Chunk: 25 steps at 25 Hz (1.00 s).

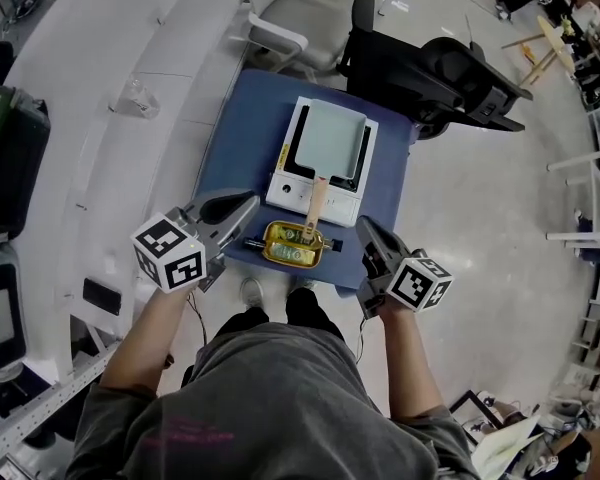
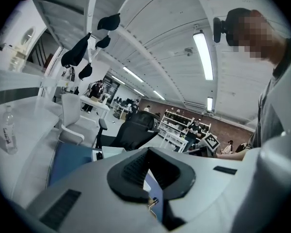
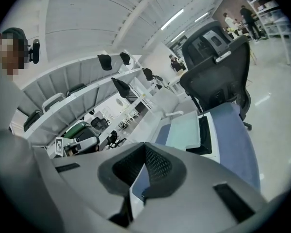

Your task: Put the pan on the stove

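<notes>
Blue surface (image 1: 235,138) below me carried the white stove (image 1: 283,183), and the pale square pan (image 1: 330,138) already sat on it, its wooden handle (image 1: 316,200) pointing near, toward a yellow tray (image 1: 270,251). My 2 tools hung over the near edge, neither touching the pan. The left tool (image 1: 248,201) had its jaws together on nothing, and the right tool (image 1: 364,225) was likewise closed and empty. I judged the main risk to be a careless sweep of either tool catching that handle and dragging the pan off the stove. The tray lay between the tools, by the handle's end, so any regrasp would have been cramped. A black office chair (image 1: 440,73) stood beyond the far edge.
</notes>
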Tool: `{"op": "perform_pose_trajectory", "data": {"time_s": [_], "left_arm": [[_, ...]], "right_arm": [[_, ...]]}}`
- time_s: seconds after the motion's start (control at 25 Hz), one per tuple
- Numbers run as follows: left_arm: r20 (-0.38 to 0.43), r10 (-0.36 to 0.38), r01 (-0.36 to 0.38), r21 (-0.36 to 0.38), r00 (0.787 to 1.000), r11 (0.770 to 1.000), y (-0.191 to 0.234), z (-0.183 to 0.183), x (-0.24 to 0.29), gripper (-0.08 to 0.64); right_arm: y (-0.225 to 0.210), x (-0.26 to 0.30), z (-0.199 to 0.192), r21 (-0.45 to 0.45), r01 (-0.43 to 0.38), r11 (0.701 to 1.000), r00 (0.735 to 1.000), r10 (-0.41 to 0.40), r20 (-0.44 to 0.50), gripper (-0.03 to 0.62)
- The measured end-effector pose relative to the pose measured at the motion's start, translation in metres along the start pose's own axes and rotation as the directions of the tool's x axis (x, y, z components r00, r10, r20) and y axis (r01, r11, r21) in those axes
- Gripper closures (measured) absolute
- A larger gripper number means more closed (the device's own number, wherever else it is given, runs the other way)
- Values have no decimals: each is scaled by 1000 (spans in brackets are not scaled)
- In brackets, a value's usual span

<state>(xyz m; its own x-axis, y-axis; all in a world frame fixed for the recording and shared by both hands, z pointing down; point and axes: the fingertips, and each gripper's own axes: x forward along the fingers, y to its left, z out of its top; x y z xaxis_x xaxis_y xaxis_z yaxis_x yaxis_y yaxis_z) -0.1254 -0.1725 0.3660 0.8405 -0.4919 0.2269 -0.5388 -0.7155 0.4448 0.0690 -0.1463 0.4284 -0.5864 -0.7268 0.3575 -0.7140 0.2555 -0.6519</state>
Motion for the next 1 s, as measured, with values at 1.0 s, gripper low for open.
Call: {"op": "perform_pose_trajectory", "data": {"time_s": [1.0], "left_arm": [[84, 25, -27, 23, 996, 999, -16, 17, -24, 558]], "right_arm": [[59, -2, 24, -193, -74, 978, 997, 80, 24, 591]]}}
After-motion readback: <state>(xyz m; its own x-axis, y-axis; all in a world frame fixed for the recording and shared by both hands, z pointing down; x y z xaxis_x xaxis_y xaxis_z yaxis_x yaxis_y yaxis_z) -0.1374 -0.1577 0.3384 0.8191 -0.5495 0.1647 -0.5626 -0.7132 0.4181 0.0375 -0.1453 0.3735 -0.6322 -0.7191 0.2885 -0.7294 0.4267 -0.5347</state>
